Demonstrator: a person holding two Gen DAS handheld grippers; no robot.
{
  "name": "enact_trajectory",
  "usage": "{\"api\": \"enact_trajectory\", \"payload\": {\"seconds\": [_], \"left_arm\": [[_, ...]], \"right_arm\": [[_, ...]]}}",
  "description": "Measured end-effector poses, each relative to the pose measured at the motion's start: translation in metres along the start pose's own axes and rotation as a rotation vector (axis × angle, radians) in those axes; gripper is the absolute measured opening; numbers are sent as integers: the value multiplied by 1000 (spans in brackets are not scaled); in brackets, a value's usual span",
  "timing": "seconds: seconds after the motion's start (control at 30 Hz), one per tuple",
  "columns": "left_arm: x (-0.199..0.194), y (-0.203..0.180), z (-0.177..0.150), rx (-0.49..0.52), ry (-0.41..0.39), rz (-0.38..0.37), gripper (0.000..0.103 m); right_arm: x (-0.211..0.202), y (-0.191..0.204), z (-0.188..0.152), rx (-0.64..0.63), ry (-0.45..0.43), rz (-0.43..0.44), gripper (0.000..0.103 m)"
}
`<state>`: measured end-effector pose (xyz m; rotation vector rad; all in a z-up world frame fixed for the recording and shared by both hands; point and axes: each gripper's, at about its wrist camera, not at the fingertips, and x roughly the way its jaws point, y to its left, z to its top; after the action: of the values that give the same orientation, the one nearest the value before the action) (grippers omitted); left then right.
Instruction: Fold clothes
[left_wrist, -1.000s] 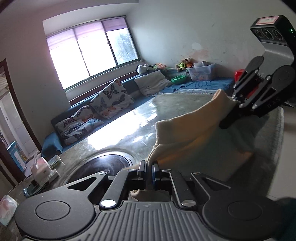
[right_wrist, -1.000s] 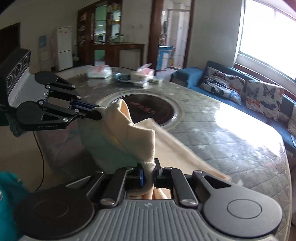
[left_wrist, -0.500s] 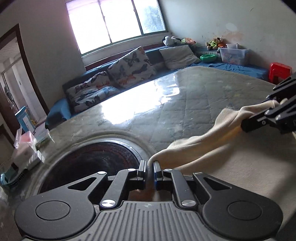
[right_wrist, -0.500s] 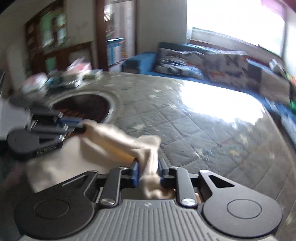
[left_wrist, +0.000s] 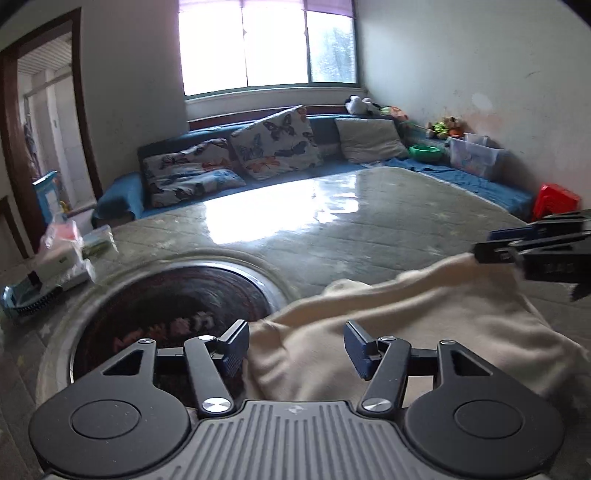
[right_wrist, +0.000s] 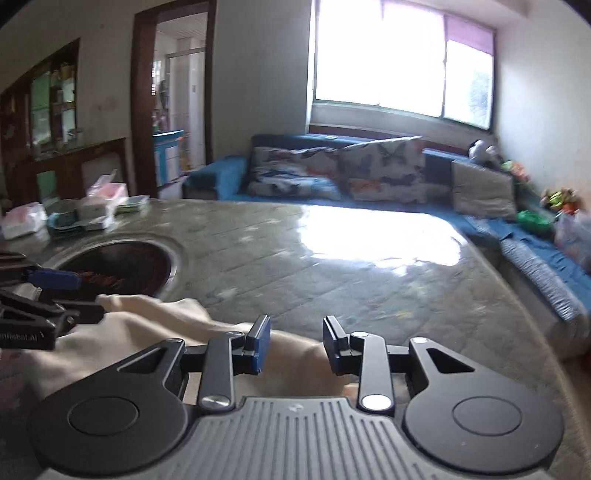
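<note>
Both jaws spread wide, nothing pinched. Your left gripper (left_wrist: 295, 347) sits low over the cream cloth (left_wrist: 406, 332), fingers apart with cloth lying between and under them. Your right gripper (right_wrist: 295, 343) is the same: fingers parted, cloth below, not clamped.

Cloth lies bunched on the quilted grey-green table (right_wrist: 332, 266), at the near edge, just beside the dark round inset (left_wrist: 166, 306) in the tabletop; one edge of it reaches the inset's rim. In the left view your right gripper's fingertips show at the far right, touching or just above a raised ridge of cloth; cannot tell which. In the right view your left gripper shows at the left edge, at the cloth's other end.

Behind: blue sofa (right_wrist: 229, 173) with butterfly cushions (left_wrist: 273, 144), bright window (left_wrist: 266, 40), tissue packs (right_wrist: 103, 199) on the table's far left, red stool (left_wrist: 556, 199).
</note>
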<state>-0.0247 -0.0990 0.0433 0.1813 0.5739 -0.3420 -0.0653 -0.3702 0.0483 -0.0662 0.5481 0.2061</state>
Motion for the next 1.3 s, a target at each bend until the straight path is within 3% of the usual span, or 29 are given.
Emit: {"api": "enact_trajectory", "payload": {"seconds": [0.1,0.23,0.33,0.47,0.6,0.83,0.93,1.3], "left_arm": [[-4,-7,-8,16,-3,-9,66],[3,-5,-17,-6,29,-14,66],[7,-1,-21,-29,47,-1,69],[9,3,-24,-55,53,2,74],[11,3,-26,-67,56,4,80],[11,7,-32,-108,69,10,99],[10,11,-34,-120,67,4,101],[-3,22,-41,-146,70,-15,103]], "right_arm": [[8,-1,-4,-7,27,-26,31],[28,-19,-12,115,133,-3,28],[31,-25,-14,146,138,-10,28],[22,-6,2,95,94,60,29],[34,29,8,-5,109,132,29],[74,48,12,-2,158,113,27],[76,41,16,54,159,128,27],[52,76,17,-124,125,216,27]]}}
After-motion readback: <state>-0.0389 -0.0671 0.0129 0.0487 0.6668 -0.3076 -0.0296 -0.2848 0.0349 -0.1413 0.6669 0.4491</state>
